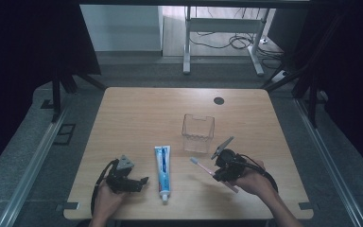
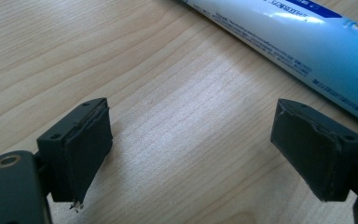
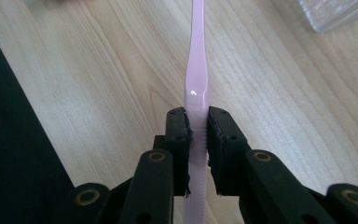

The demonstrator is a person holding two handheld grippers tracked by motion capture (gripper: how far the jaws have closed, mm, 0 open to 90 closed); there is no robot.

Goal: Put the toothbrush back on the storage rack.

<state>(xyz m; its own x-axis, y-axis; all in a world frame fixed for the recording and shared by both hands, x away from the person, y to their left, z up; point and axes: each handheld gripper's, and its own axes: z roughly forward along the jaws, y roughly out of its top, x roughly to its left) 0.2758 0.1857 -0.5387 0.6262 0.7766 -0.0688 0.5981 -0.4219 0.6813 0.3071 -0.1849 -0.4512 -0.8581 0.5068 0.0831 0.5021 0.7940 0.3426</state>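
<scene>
Right gripper (image 1: 220, 171): in my right hand at the near right of the table (image 1: 123, 113); its jaws are clamped on the handle of the pink toothbrush (image 1: 207, 169).
Grip detail: in the right gripper view, both pads press on the flat sides of the toothbrush (image 3: 196, 84), which runs straight out between them and away over the wood.
Toothbrush position: held clear of the tabletop, head end pointing toward the far left, handle end projecting back past the jaws toward me.
Toothbrush surroundings: the head end lies between the toothpaste tube (image 1: 162, 171) and the clear plastic cup (image 1: 198, 133), touching neither.
Left gripper (image 1: 139, 183): in my left hand at the near left of the table; jaws spread wide with only bare wood between them.
Left gripper surroundings: in the left gripper view, the toothpaste tube (image 2: 284, 32) lies just beyond the jaws, apart from both pads.
Toothpaste tube: flat on the table, cap end toward me, between my two grippers.
Clear plastic cup: upright, beyond the right gripper, near mid-table.
</scene>
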